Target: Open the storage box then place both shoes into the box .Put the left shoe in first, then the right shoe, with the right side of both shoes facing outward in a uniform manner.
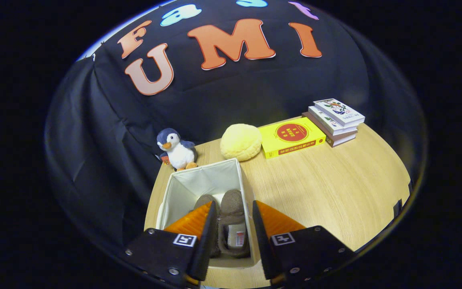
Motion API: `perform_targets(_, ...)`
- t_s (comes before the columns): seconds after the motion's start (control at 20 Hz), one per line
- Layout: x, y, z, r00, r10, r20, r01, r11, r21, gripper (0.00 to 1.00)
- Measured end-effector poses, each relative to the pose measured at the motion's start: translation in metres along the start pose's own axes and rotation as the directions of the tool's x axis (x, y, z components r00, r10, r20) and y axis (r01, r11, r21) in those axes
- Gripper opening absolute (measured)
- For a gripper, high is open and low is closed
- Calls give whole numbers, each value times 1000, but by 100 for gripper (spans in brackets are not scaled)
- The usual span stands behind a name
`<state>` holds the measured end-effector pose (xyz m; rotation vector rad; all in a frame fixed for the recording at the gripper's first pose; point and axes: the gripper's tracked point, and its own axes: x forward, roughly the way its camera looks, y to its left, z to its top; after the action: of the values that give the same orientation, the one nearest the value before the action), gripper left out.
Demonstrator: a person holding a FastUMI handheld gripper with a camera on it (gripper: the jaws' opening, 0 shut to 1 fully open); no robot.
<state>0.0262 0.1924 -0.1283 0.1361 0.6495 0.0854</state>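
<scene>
A cream fabric storage box stands open on the wooden table, just ahead of and beneath my fingers. Two brown shoes lie side by side inside it, toes pointing away from me. The right-hand shoe shows between my fingers, its insole visible. The left-hand shoe is mostly hidden behind my left finger. My gripper hovers over the near end of the box, open. A strip of box wall shows between the right finger and the shoe, so the fingers are not pressing on it.
A plush penguin sits just beyond the box by the black cloth wall. A yellow round cushion, a yellow book and a stack of books line the far side. Bare wooden tabletop spreads right of the box.
</scene>
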Motion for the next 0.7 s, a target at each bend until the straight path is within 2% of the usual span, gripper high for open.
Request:
perform_targets(0.15,-19,-19,20,998,-34,59,37,999,-37,85)
perform_targets(0.25,-30,-30,37,994,-44,103,50,997,-53,93)
perform_targets(0.35,-44,-41,54,987,-54,149,65,995,-70,98)
perform_targets(0.7,-83,-67,97,960,-66,271,108,984,-143,98)
